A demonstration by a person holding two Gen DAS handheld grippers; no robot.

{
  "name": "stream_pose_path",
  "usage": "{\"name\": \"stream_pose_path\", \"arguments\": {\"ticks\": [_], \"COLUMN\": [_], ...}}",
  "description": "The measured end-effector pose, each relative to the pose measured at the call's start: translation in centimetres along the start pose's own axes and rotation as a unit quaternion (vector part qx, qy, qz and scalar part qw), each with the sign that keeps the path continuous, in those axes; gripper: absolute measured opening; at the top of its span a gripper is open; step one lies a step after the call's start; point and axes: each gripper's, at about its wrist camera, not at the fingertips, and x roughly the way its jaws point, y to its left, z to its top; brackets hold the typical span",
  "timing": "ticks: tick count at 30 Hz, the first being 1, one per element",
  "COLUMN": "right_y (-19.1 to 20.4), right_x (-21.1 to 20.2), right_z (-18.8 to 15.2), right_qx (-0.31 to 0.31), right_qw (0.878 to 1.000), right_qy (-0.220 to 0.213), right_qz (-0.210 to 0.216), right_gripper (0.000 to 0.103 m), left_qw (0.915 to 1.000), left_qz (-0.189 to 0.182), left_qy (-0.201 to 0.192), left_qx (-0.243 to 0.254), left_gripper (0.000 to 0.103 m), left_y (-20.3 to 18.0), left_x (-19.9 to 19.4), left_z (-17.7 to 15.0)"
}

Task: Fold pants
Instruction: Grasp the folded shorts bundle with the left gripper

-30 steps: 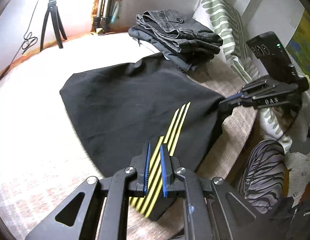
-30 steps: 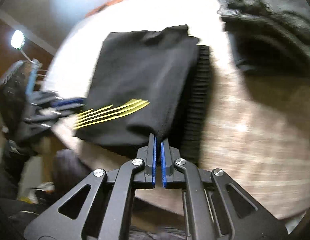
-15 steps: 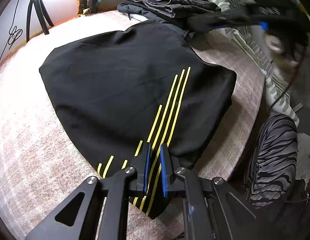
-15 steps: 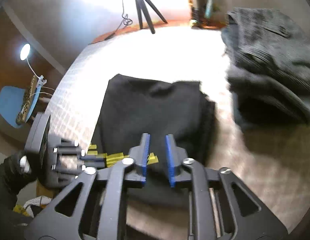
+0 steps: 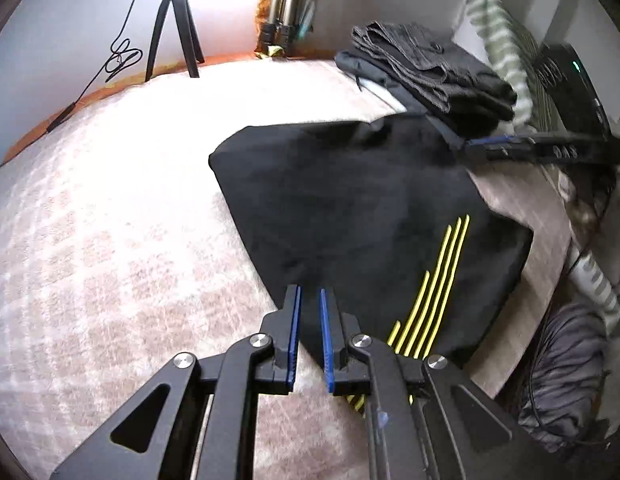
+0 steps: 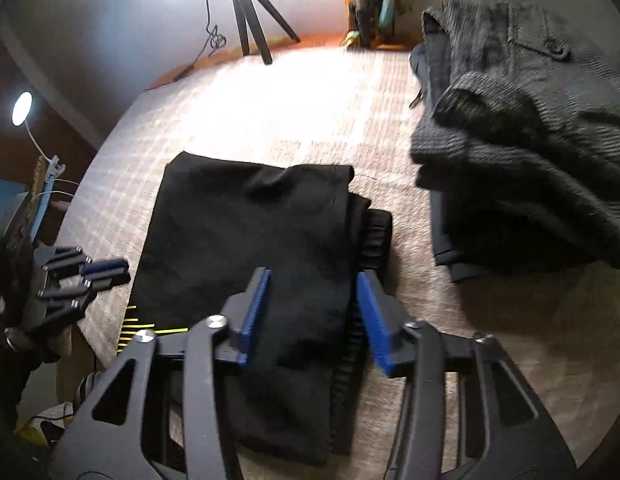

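Black pants with yellow stripes lie folded flat on the beige bed cover. They also show in the right wrist view, with the ribbed waistband at their right edge. My left gripper hovers over the pants' near left edge, jaws slightly apart and empty. My right gripper is wide open above the pants' near right part, holding nothing. The left gripper also appears in the right wrist view, and the right gripper in the left wrist view.
A stack of folded dark grey pants lies at the back right of the bed. A tripod and cable stand by the wall. A striped pillow and a striped bundle sit off the bed's right side.
My right gripper let go of the pants' edge, opened wide and rose. My left gripper released the striped edge and shifted left. The pants now lie flat.
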Motion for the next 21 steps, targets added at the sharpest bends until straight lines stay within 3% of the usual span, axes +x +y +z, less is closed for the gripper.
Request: {"name": "stream_pose_path", "arguments": {"ticks": [7,12,16,18,21], "right_y": [-2.3,-3.0,-3.8,-4.3,-4.8], "right_x": [1.6,2.9,3.7,4.0,4.3], "right_z": [-0.3,-0.5,-0.4,-0.3,-0.3], "right_qx": [0.027,0.031,0.037,0.045,0.049], "right_qw": [0.999,0.999,0.999,0.998,0.997], "right_qy": [0.019,0.032,0.034,0.035,0.030], "right_qz": [-0.003,0.009,0.016,0.028,0.045], "right_gripper": [0.058,0.058,0.059,0.065,0.079], "left_qw": [0.9991,0.9982,0.9982,0.9989,0.9970], "left_qz": [0.028,0.060,0.058,0.042,0.049], "left_qy": [0.030,0.002,-0.009,-0.015,-0.039], "left_qx": [-0.010,0.009,0.009,-0.015,-0.044], "left_gripper": [0.007,0.007,0.007,0.007,0.007], "left_y": [0.6,-0.4,-0.5,0.4,2.0], "left_x": [3.5,3.8,3.7,3.2,2.0], "left_z": [0.9,0.7,0.7,0.9,1.3]}}
